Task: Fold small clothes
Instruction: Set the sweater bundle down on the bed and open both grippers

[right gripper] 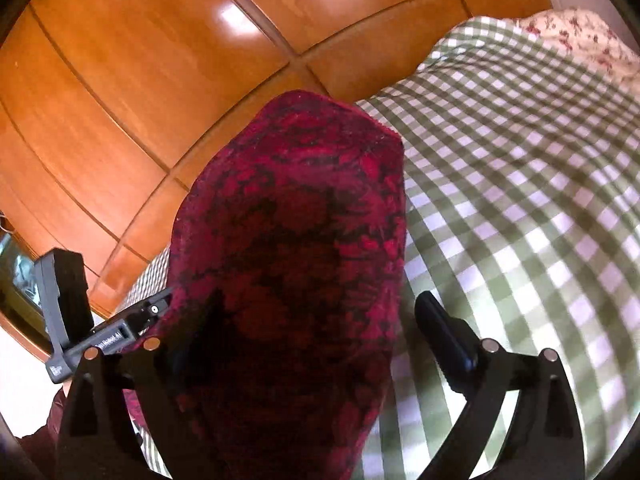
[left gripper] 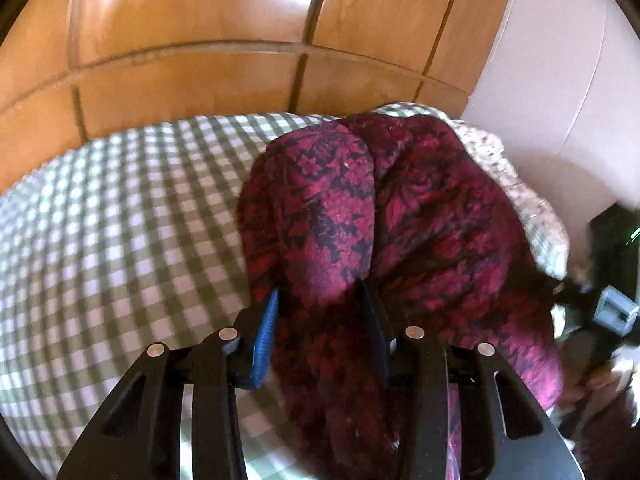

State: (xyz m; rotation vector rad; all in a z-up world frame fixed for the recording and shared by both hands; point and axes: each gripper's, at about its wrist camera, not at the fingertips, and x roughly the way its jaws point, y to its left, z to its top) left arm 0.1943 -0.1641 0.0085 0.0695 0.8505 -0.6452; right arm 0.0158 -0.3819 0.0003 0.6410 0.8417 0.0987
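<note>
Left tool (left gripper: 320,300): closed on a fold of the dark red floral garment (left gripper: 352,216), cloth bunched between the blue-padded finger (left gripper: 266,336) and the black one, spilling out past both. Garment heaped in thick folds ahead of that tool, lying on the green-and-white checked bedcover (left gripper: 120,208), right of centre in the left wrist view. Farther right, past the heap: a cream cloth with small red flowers (left gripper: 500,168), lying on the bed. Beyond the bed's far edge: glossy wooden cupboard panels (left gripper: 192,20), with a pale wall (left gripper: 560,60) to their right. At the right edge of that view: the other device, dark and blurred, close to the garment's near end.

Right tool (right gripper: 316,312): spread wide. Right finger (right gripper: 444,336) standing clear of the cloth, above bare checked cover. Left finger mostly hidden under the fabric; cannot tell whether touching it. Nothing clamped. Same red garment (right gripper: 296,208) rising as a tall hump between the two fingers, filling the middle of the right wrist view, its far tip against the wooden panels (right gripper: 120,80). Checked bedcover (right gripper: 520,200) stretching away to the right, the flowered cream cloth (right gripper: 576,36) at its far right corner. Low left: the grey-and-black body of the left device (right gripper: 68,312), right beside the garment's edge.
</note>
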